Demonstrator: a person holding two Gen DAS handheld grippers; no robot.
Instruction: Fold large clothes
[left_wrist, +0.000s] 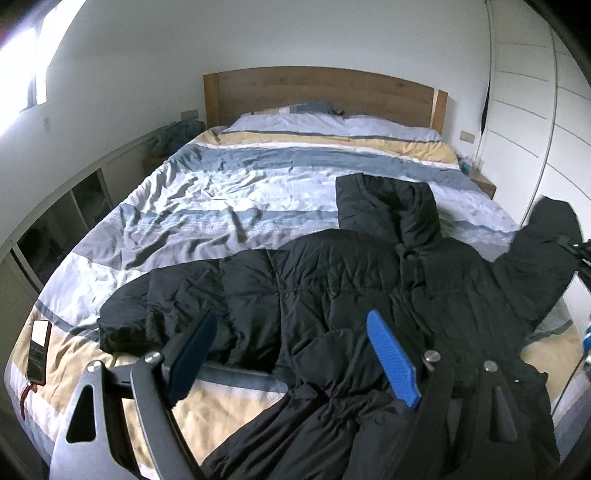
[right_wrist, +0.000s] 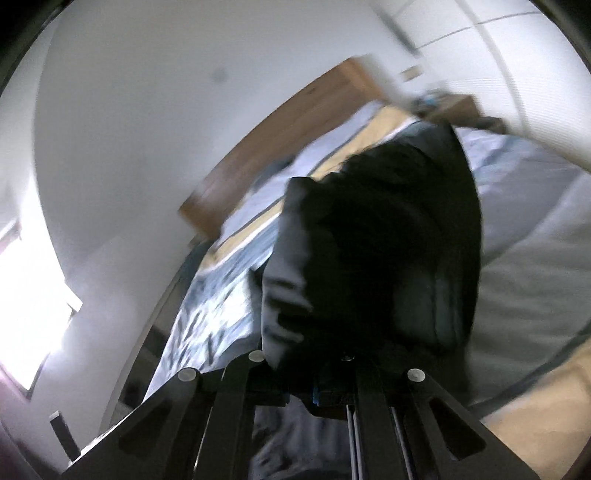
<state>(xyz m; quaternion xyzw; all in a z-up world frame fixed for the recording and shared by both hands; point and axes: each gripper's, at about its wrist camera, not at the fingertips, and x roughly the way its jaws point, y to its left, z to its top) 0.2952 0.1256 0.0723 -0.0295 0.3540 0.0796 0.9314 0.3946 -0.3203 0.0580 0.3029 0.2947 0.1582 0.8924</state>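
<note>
A black puffer jacket (left_wrist: 332, 280) lies spread across the near half of the bed (left_wrist: 207, 206), hood toward the headboard. My left gripper (left_wrist: 291, 317) hovers open over the jacket's lower body, its blue pads (left_wrist: 391, 354) wide apart with nothing between them. The jacket's right sleeve (left_wrist: 546, 236) is lifted off the bed at the right edge, where part of my right gripper (left_wrist: 581, 254) shows. In the blurred right wrist view that black sleeve (right_wrist: 369, 240) hangs in front of the camera and hides the fingertips; my right gripper (right_wrist: 332, 354) is shut on it.
The bed has a striped grey, white and tan duvet and a wooden headboard (left_wrist: 317, 88). A phone in a case (left_wrist: 38, 347) lies at the bed's left edge. A low shelf (left_wrist: 74, 206) runs along the left, with a white wardrobe (left_wrist: 535, 110) and nightstand (left_wrist: 484, 182) on the right.
</note>
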